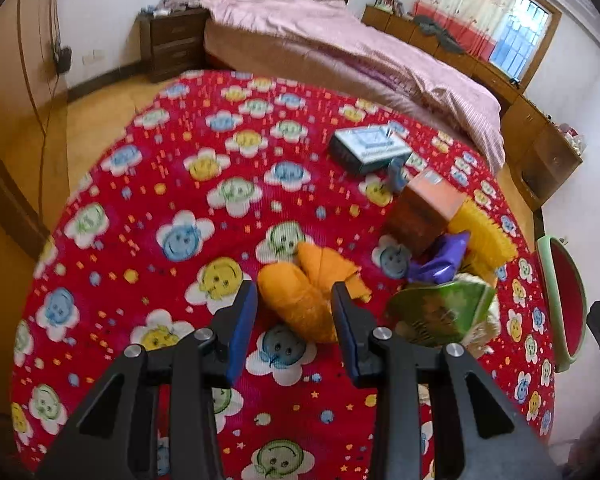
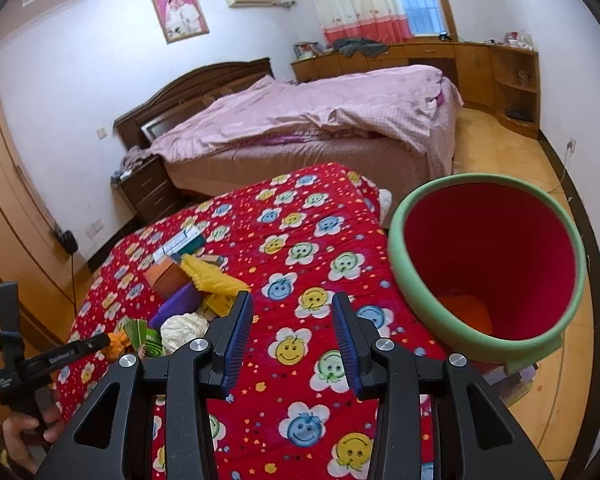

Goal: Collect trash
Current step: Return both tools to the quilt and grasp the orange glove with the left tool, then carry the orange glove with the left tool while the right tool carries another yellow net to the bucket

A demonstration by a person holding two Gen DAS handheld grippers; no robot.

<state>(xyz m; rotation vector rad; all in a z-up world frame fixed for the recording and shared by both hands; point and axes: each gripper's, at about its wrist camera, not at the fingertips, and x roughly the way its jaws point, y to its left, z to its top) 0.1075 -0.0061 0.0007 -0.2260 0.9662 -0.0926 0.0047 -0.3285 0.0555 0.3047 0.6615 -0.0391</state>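
Straddling an orange wrapper [image 1: 300,300], the left gripper [image 1: 294,312] spreads its fingers; right gripper [image 2: 293,320] gapes empty; print blurred.

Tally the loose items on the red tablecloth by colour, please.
Orange: 2, peel, box
Yellow: 1, fringed piece
Purple: 1, wrapper
Green: 1, packet
White: 1, crumpled paper
Dark blue-grey: 1, flat box
Total: 7
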